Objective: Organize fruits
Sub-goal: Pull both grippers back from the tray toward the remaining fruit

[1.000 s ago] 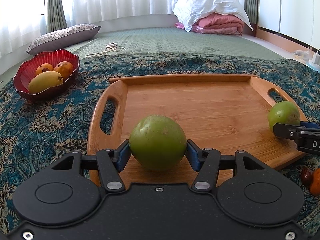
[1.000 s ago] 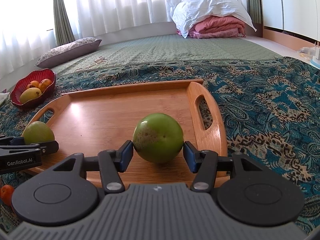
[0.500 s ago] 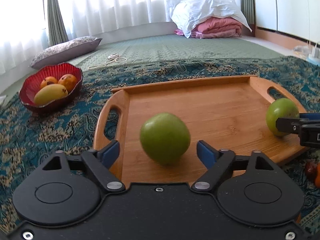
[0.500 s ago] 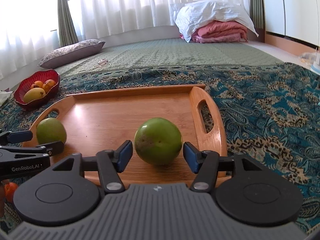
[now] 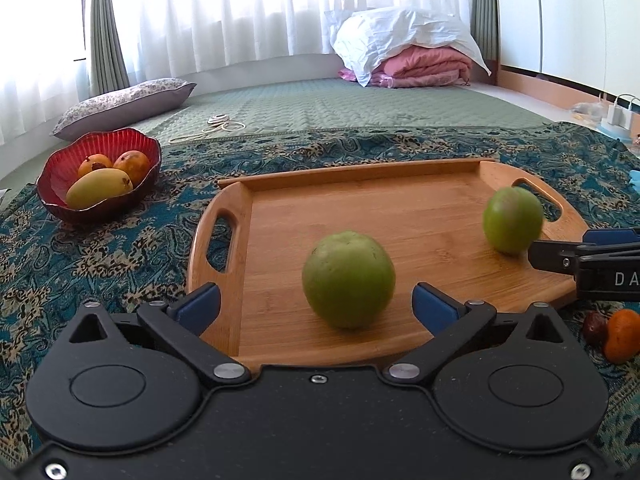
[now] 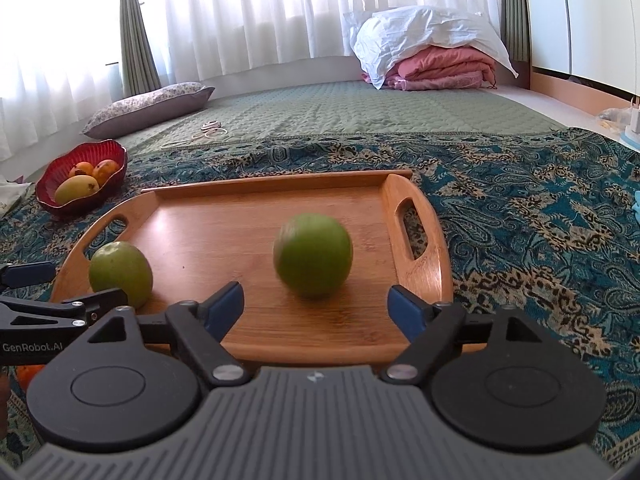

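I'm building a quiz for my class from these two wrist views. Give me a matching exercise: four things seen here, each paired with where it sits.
Things:
1. mango
2. green fruit
3. orange fruit
4. white pillow

Places:
A. on the pink folded blanket
B. on the patterned cloth, off the tray
C. in the red bowl
D. on the wooden tray

Pairs: 1-C, 2-D, 3-B, 4-A

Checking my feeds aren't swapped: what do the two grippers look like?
Left gripper: smooth black body, black linkage arms with silver pivot screws, blue pads, "GenRobot.AI" in white on its side. Right gripper: same black arms and blue pads, but a ribbed grey body. No cables or sleeves visible.
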A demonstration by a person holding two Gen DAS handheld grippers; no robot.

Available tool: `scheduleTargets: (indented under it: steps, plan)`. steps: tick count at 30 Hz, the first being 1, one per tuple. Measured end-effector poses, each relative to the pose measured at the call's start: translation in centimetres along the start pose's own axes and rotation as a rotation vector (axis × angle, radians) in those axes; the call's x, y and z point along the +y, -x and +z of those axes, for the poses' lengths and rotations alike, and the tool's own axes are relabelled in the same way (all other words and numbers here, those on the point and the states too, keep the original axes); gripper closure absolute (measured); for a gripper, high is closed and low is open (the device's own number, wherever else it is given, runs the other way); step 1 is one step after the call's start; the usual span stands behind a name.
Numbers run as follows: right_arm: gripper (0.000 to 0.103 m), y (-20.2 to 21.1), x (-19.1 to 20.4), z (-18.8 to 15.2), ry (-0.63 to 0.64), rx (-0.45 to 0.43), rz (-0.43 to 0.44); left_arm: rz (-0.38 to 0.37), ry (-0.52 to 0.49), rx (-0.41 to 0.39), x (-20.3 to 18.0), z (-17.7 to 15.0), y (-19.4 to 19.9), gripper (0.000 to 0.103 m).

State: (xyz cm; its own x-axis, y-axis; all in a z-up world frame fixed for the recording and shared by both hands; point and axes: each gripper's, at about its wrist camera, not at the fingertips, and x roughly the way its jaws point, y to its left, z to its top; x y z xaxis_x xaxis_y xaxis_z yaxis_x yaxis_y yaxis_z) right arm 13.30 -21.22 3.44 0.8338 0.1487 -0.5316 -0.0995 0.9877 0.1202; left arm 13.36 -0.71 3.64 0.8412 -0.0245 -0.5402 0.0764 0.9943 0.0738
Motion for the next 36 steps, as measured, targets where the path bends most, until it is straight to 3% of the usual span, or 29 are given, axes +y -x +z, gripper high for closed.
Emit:
scheduleTargets:
  steps: [22, 36]
  plan:
    - [0.001, 3.9, 1.1, -2.7, 0.060, -0.072, 0.034, -0.066, 0.045, -0.048, -0.6, -2.1, 5.1, 0.000]
    - [0.000, 5.8, 0.8, -4.8, 0.068, -0.110, 0.020, -0.077, 0.072, -0.050, -0.8, -4.5, 6.7, 0.000]
